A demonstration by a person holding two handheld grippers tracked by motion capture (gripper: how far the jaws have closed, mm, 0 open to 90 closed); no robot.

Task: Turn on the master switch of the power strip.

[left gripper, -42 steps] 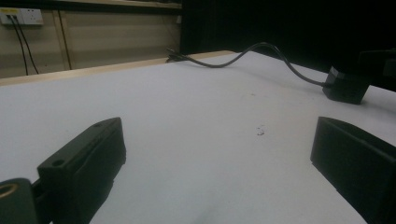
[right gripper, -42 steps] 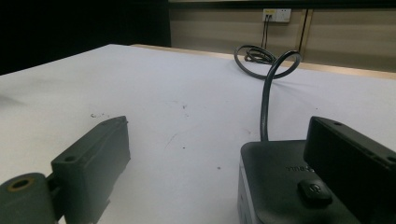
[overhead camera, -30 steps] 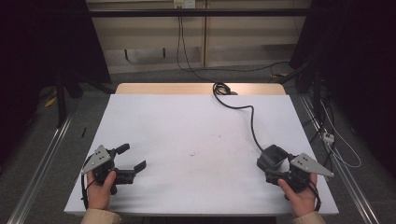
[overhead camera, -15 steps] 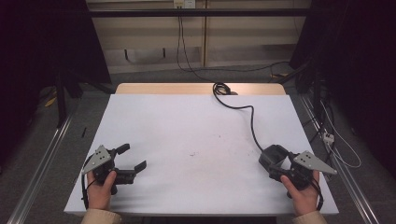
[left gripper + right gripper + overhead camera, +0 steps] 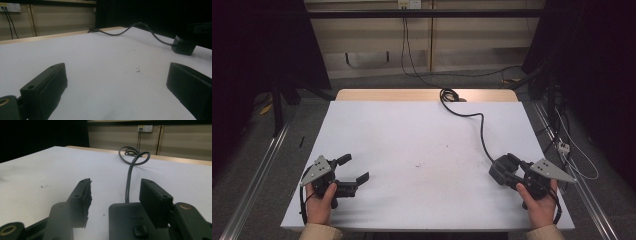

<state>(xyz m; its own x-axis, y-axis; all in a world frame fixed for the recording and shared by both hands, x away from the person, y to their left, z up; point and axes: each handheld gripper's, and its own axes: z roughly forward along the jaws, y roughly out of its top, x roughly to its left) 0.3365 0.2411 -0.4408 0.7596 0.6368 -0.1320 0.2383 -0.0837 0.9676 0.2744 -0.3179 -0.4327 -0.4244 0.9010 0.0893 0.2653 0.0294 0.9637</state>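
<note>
A black power adapter (image 5: 503,168) lay flat on the white bench (image 5: 422,135), near its right edge and toward the person's side. It was a squat, rounded block with faint lettering and a small raised button on its top face (both seen in the right gripper view). Its black cable (image 5: 482,131) ran from the far end of the block, curved across the bench toward the far edge, and ended there in a loose coil (image 5: 133,153). In the left gripper view the block (image 5: 184,45) sat well apart, at the far right.
</note>
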